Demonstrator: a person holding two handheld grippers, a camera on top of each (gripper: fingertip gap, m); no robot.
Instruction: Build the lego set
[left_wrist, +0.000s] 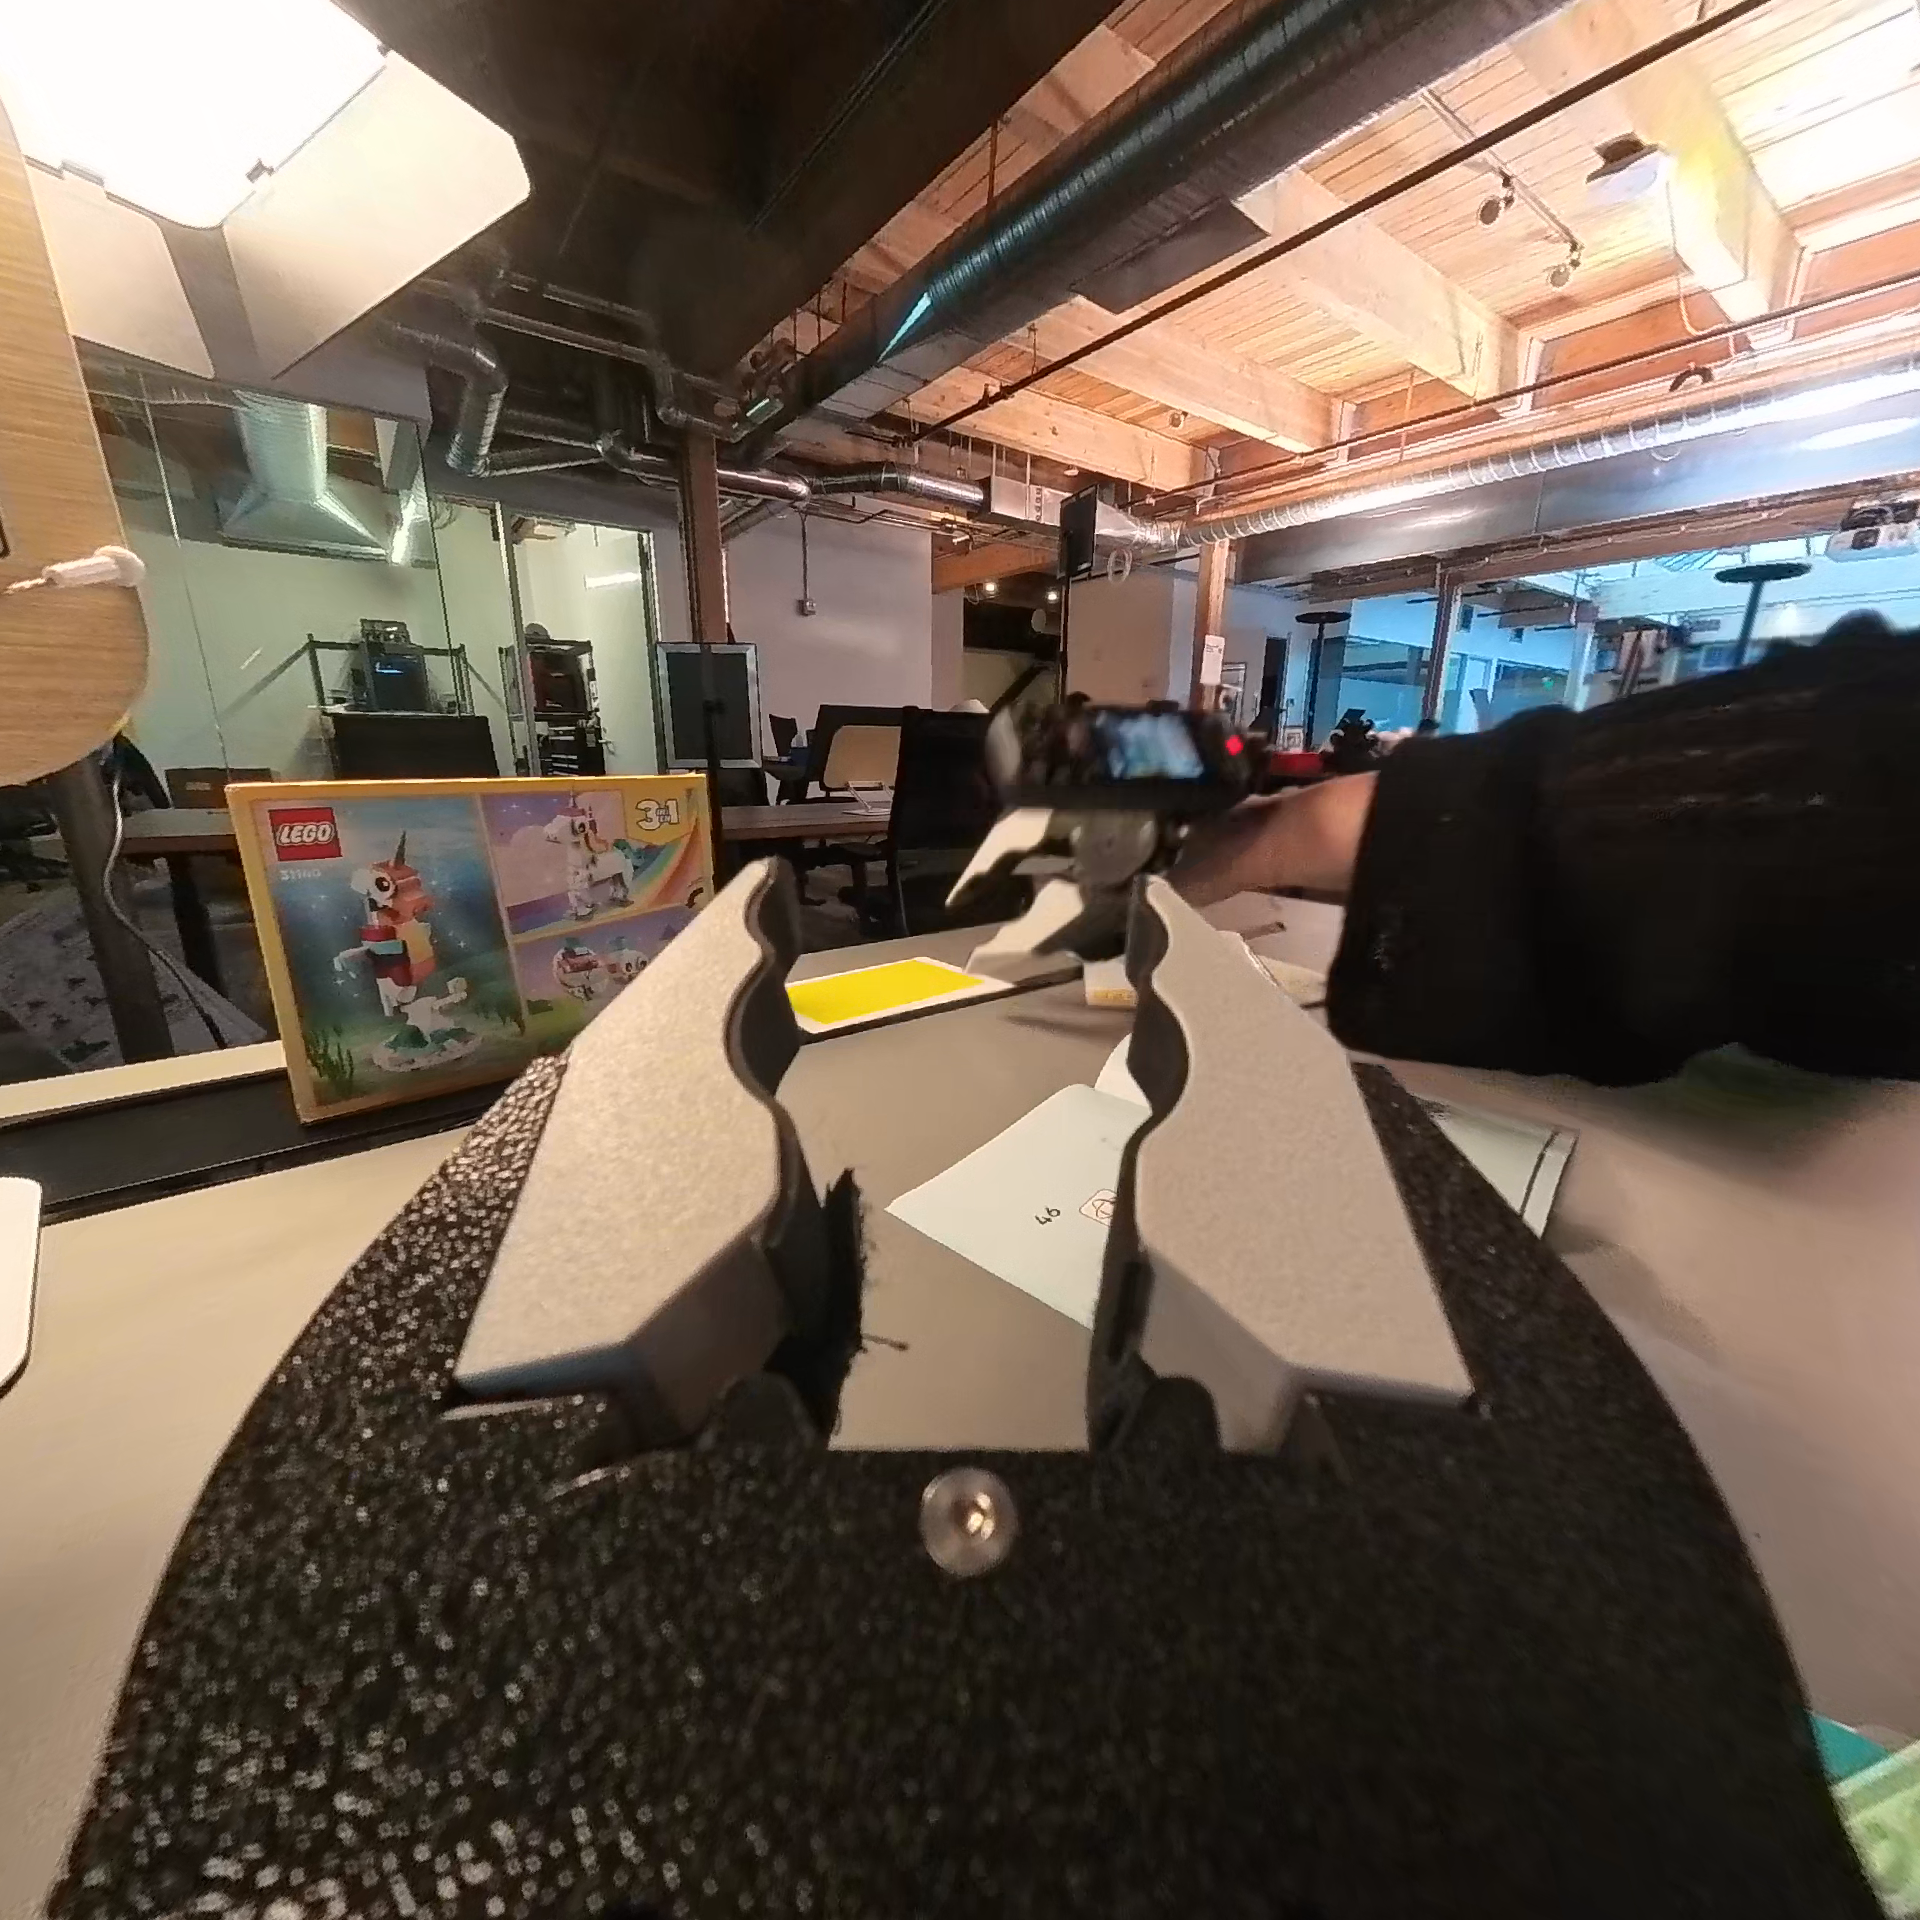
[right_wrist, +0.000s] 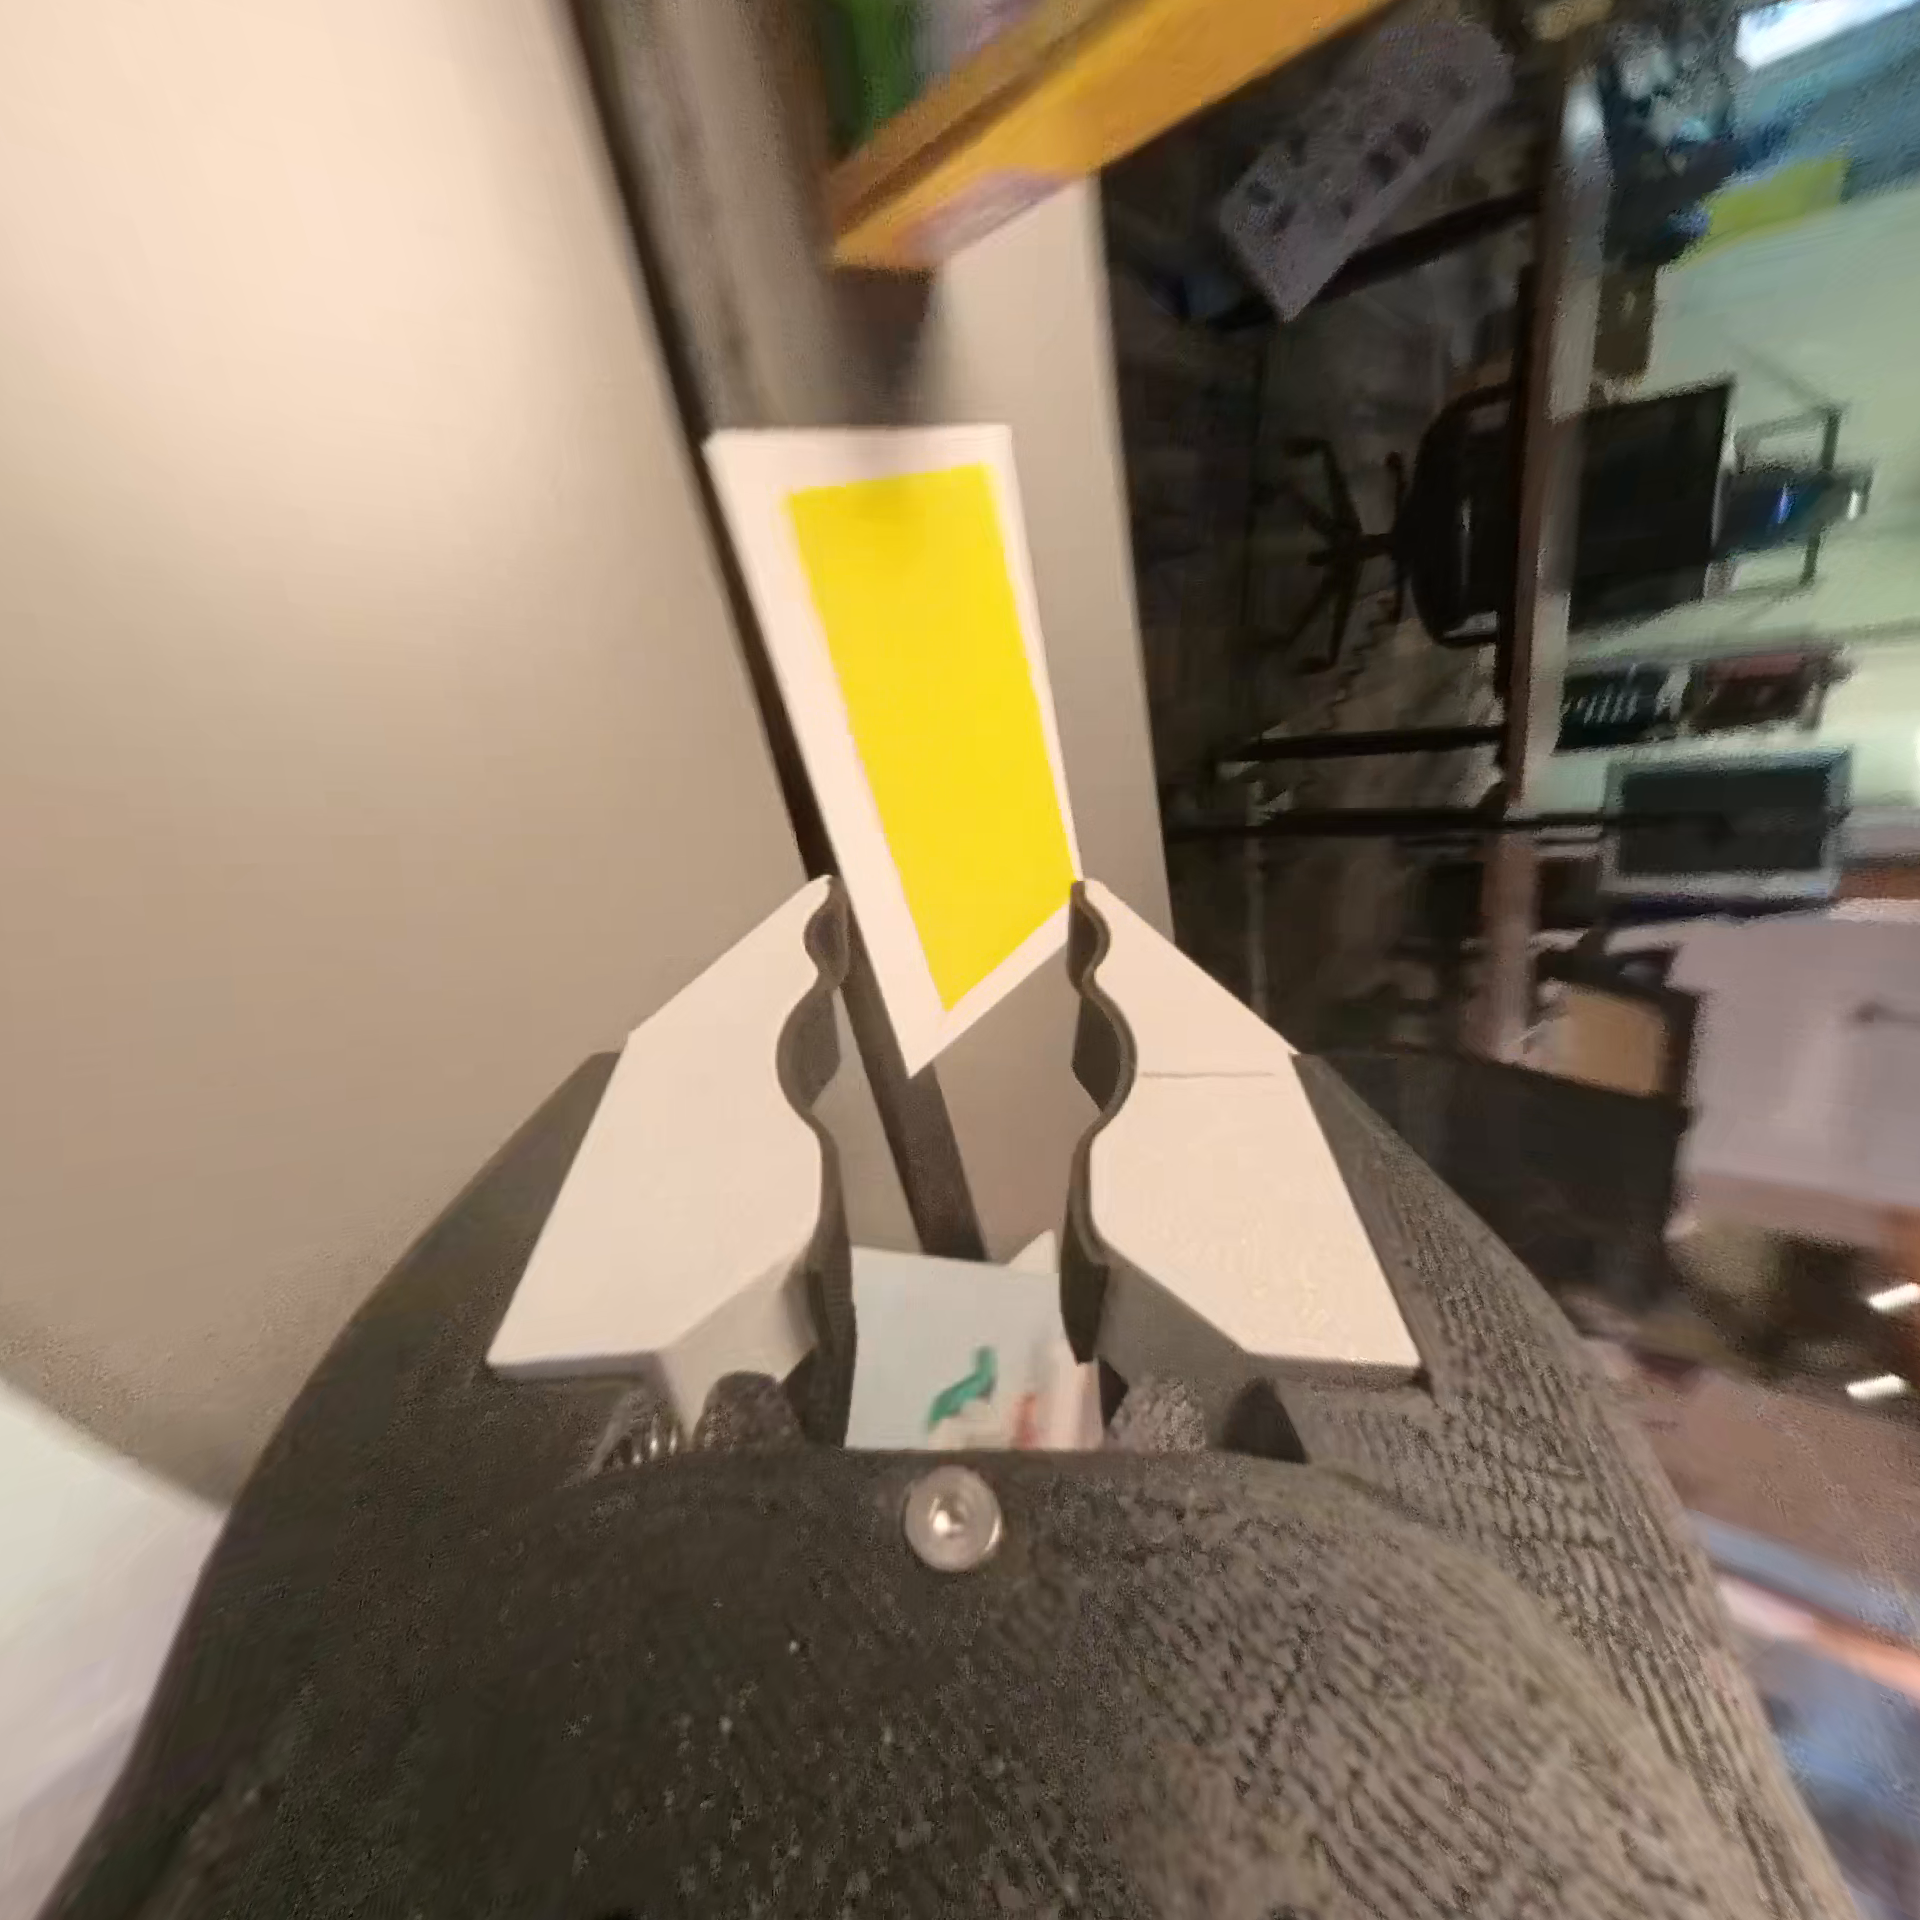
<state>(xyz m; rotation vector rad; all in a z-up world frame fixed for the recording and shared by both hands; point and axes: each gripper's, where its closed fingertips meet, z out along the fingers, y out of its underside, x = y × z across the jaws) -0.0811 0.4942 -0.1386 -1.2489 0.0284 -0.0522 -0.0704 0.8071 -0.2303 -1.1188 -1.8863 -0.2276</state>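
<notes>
Left gripper (left_wrist: 961, 914) released, grey fingers (left_wrist: 665, 1143) spread wide with nothing between them, hovering low over the grey bench (left_wrist: 260, 1299). Ahead and to its left, upright at the bench's far edge, the yellow lego box (left_wrist: 468, 935). Between and beyond the fingertips, flat on the bench, a white card with a yellow rectangle (left_wrist: 883, 992); nearer, under the spread fingers, a pale booklet page (left_wrist: 1029, 1184). Ahead to the right, the right gripper (left_wrist: 1039, 914), blurred, held in a hand (left_wrist: 1278, 842) with a black sleeve (left_wrist: 1621, 873), near the card's right end. Right gripper (right_wrist: 951, 899) seen from its own camera, tilted and blurred: likewise released, fingers parted and empty. Just beyond its fingertips the yellow card (right_wrist: 925, 727), apparently untouched; close between the finger bases, a corner of printed page (right_wrist: 956, 1361); far ahead and above, an edge of the yellow box (right_wrist: 1039, 114).
</notes>
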